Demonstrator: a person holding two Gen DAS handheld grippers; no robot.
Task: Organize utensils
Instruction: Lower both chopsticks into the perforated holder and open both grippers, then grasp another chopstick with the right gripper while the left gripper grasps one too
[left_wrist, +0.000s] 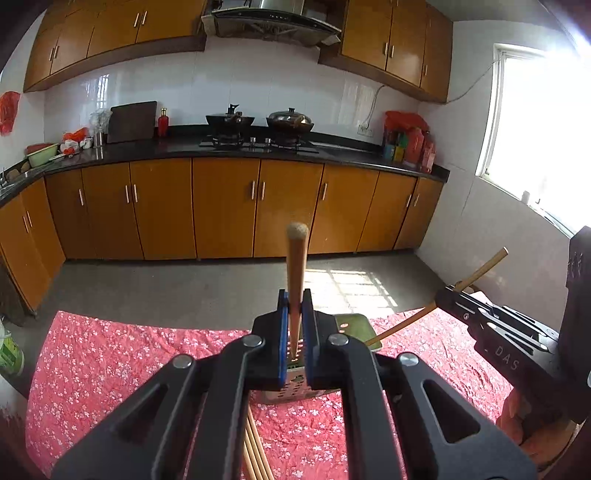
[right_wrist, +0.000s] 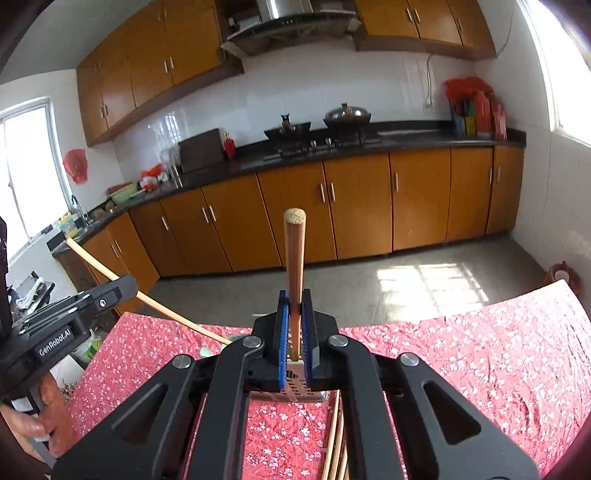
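My left gripper (left_wrist: 295, 306) is shut on a wooden chopstick (left_wrist: 296, 258) that points up and away, its lower end over a perforated metal utensil holder (left_wrist: 291, 387). My right gripper (right_wrist: 295, 306) is shut on another wooden chopstick (right_wrist: 294, 254), its lower end also at the holder (right_wrist: 295, 389). The right gripper also shows at the right of the left wrist view (left_wrist: 448, 295), its chopstick (left_wrist: 402, 325) slanting down to the holder's rim. The left gripper shows at the left of the right wrist view (right_wrist: 125, 288). Several loose chopsticks (left_wrist: 255, 450) lie on the cloth below the holder.
The holder stands on a table with a red flowered cloth (left_wrist: 110, 369). Beyond the table's far edge are a grey floor (left_wrist: 184, 284) and orange kitchen cabinets (left_wrist: 225, 206) under a black counter with pans. A hand (right_wrist: 44, 417) grips the left tool.
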